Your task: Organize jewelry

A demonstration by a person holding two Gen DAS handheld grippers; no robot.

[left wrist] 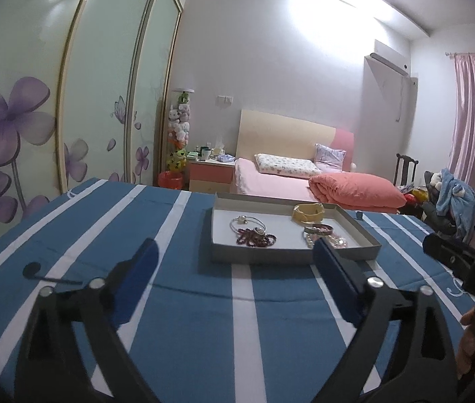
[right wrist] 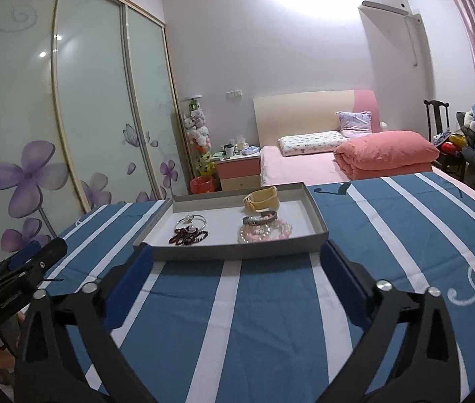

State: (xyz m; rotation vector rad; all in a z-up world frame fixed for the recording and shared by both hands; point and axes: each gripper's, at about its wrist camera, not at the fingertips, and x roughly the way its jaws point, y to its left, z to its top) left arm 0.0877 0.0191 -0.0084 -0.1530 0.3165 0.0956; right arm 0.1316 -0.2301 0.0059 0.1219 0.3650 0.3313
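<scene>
A shallow grey cardboard tray [left wrist: 291, 256] [right wrist: 237, 252] lies on a blue cloth with white stripes. Inside it are a silver bangle [left wrist: 247, 223] [right wrist: 191, 221], dark red beads [left wrist: 256, 236] [right wrist: 187, 236], a yellow band [left wrist: 307, 213] [right wrist: 261, 198], a patterned bracelet [left wrist: 319, 229] [right wrist: 260, 218] and pink and pearl beads [left wrist: 336, 241] [right wrist: 266, 231]. My left gripper [left wrist: 235, 252] hovers open short of the tray's near wall, nothing between its blue pads. My right gripper [right wrist: 235, 257] is open too, empty, just before the tray. Each gripper shows at the other view's edge.
The striped cloth [left wrist: 187, 319] covers the whole surface around the tray. Behind stand a pink bed [left wrist: 304, 181] with a folded quilt, a bedside table [left wrist: 210, 171], a flowered sliding wardrobe [left wrist: 69, 117] and a chair piled with clothes [left wrist: 452, 201].
</scene>
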